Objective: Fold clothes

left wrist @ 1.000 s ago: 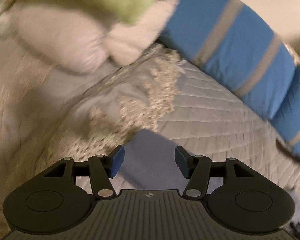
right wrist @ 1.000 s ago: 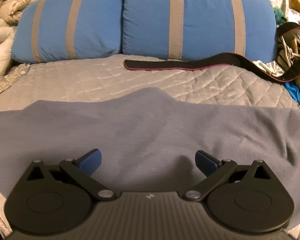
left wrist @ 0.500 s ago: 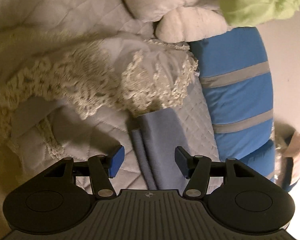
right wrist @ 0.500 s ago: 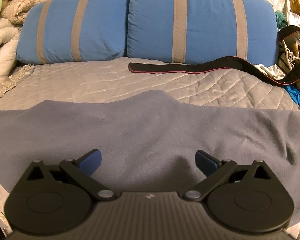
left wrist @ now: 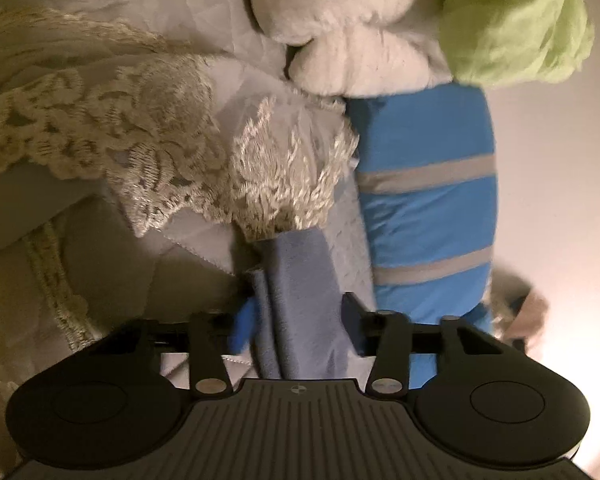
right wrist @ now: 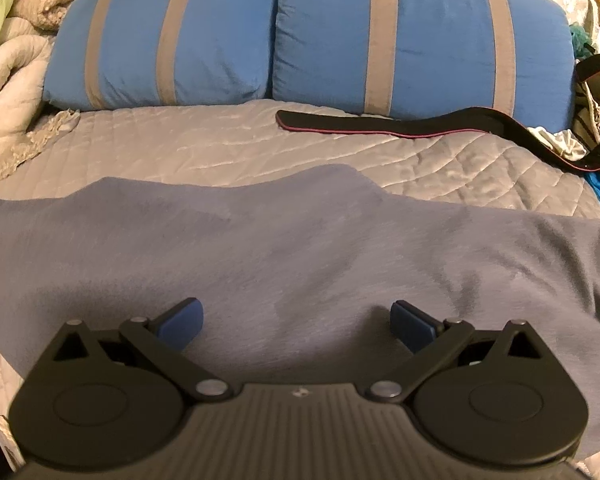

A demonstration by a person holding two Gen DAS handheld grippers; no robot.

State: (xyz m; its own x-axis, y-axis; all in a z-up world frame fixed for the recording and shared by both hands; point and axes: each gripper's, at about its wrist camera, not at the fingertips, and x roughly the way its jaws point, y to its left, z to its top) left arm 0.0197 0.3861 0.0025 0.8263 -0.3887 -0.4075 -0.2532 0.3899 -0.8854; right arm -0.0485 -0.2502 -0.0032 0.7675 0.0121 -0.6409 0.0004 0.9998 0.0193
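A grey-blue garment (right wrist: 300, 240) lies spread flat across the quilted grey bedspread (right wrist: 220, 148) in the right wrist view. My right gripper (right wrist: 296, 320) hovers over its near part, open wide, with nothing between its fingers. In the left wrist view a narrow end of the same garment (left wrist: 300, 276) runs forward between the fingers of my left gripper (left wrist: 296, 320). That gripper is open, with its blue pads close on either side of the bunched cloth. The garment's far tip slips under a lace-edged cloth (left wrist: 260, 184).
Two blue pillows with grey stripes (right wrist: 340, 40) stand along the head of the bed, one of them also as a pillow (left wrist: 428, 208) to the left gripper's right. A black strap with a pink edge (right wrist: 400, 126) lies before them. White blankets (left wrist: 360, 40) and green cloth (left wrist: 512, 28) pile at the left.
The left gripper has swung round and moved in, so the garment's end now lies between its fingers, which have narrowed a little. The right gripper has barely moved.
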